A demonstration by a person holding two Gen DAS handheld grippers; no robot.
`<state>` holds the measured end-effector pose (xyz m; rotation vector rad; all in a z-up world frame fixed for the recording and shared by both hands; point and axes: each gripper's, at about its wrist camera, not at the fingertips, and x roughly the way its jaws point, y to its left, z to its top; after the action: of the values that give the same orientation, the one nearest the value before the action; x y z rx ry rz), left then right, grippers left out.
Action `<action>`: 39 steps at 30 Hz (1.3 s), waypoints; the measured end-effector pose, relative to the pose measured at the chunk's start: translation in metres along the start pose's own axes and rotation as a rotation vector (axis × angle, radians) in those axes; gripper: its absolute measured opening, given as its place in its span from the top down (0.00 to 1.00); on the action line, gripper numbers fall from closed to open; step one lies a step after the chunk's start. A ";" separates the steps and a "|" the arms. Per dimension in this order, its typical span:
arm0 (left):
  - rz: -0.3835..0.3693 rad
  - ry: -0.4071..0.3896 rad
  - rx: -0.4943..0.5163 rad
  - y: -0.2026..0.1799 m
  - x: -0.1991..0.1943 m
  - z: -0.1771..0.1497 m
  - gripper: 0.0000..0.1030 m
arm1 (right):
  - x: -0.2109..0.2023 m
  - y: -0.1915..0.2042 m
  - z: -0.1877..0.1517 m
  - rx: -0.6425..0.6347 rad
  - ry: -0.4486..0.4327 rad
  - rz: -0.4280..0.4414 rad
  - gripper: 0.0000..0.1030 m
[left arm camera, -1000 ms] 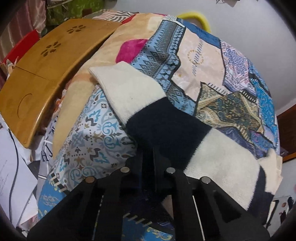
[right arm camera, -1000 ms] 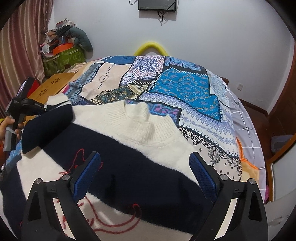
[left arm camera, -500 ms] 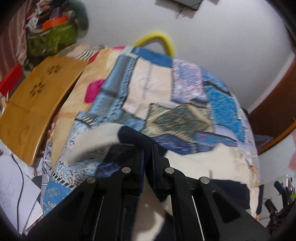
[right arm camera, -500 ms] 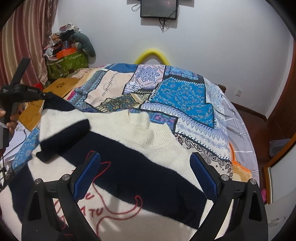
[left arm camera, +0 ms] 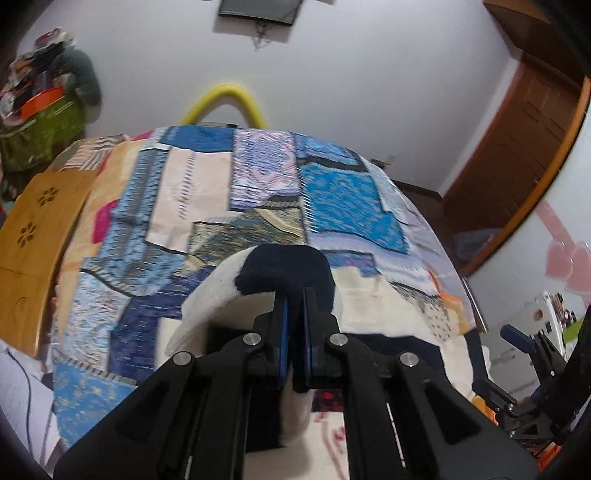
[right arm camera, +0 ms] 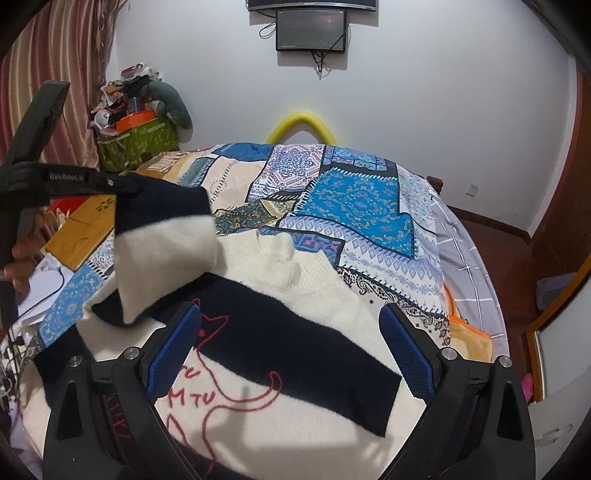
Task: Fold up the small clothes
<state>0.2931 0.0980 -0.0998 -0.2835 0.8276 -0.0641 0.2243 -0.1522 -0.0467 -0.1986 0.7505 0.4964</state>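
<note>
Patchwork bed (right arm camera: pixel 354 206) carries the sweater (right arm camera: pixel 280 332); left claw (left arm camera: pixel 294 295) pinches its lifted sleeve (right arm camera: pixel 166 236), right claw (right arm camera: pixel 291 350) gapes empty above. Next: lay sleeve across the chest.

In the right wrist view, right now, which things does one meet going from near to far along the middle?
Cream and navy striped knitted sweater → patchwork blue patterned bedspread → bent yellow foam tube → dark wall-mounted screen.

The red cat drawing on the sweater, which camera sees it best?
The right wrist view. There the red cat drawing shows almost whole on the sweater, between the open right gripper fingers. In the left wrist view, the left gripper, shut on the sleeve, hides nearly all of it; only blurry red bits show.
</note>
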 end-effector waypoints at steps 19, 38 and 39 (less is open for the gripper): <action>-0.022 0.138 0.090 -0.057 0.042 -0.043 0.92 | -0.005 -0.008 -0.016 0.026 0.024 0.006 0.07; 0.216 -0.059 0.145 0.012 -0.044 -0.038 0.28 | -0.001 0.049 0.016 -0.095 0.012 0.037 0.07; 0.229 -0.058 0.145 0.019 -0.046 -0.039 0.28 | 0.003 0.054 0.019 -0.105 0.018 0.043 0.07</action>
<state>0.2318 0.1154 -0.0970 -0.0529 0.7885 0.0977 0.2105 -0.0976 -0.0351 -0.2859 0.7481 0.5762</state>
